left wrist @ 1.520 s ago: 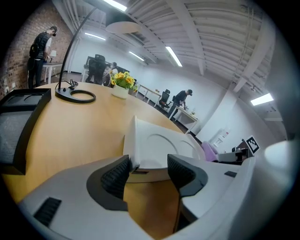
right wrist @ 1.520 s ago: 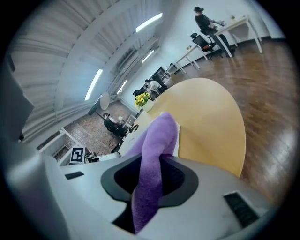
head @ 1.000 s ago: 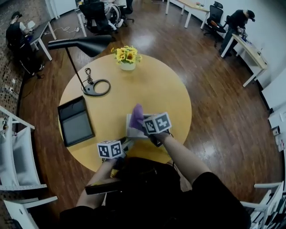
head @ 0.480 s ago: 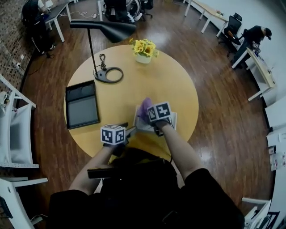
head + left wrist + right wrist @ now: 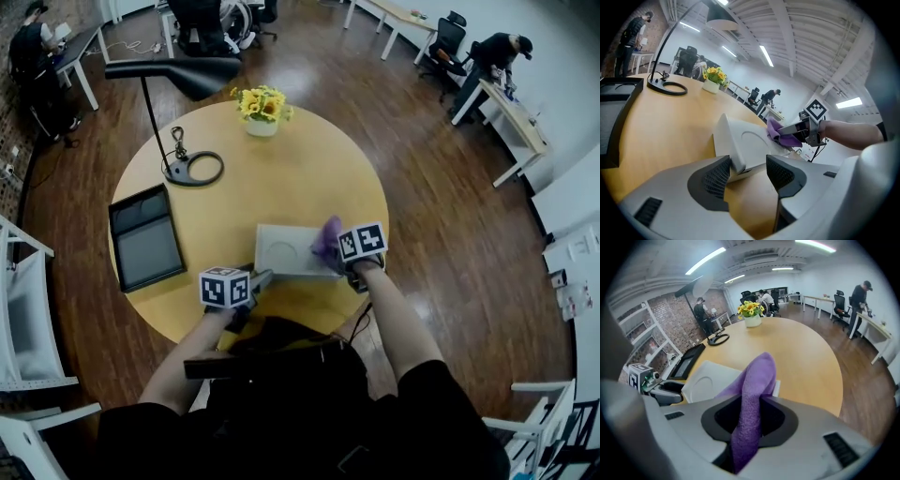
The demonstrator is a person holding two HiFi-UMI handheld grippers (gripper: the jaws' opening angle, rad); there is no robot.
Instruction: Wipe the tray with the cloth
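A white tray (image 5: 281,250) with a round recess lies on the round wooden table (image 5: 309,178), near its front edge. My right gripper (image 5: 337,255) is shut on a purple cloth (image 5: 328,238) and holds it at the tray's right edge. The right gripper view shows the cloth (image 5: 752,390) standing up between the jaws of the right gripper (image 5: 750,420), with the tray (image 5: 710,380) behind. My left gripper (image 5: 747,171) is open. Its jaws have just been opening, and the tray's (image 5: 750,143) near left corner lies between them, with a gap on the right side.
A black flat panel (image 5: 145,239) lies at the table's left. A black lamp (image 5: 173,75) stands on a ring base (image 5: 192,171), and a pot of yellow flowers (image 5: 262,111) is at the far edge. White chairs (image 5: 28,328) stand to the left, and people sit at desks beyond.
My right gripper has carried the purple cloth rightward across the tray to its right edge. The left gripper stays at the tray's near left corner.
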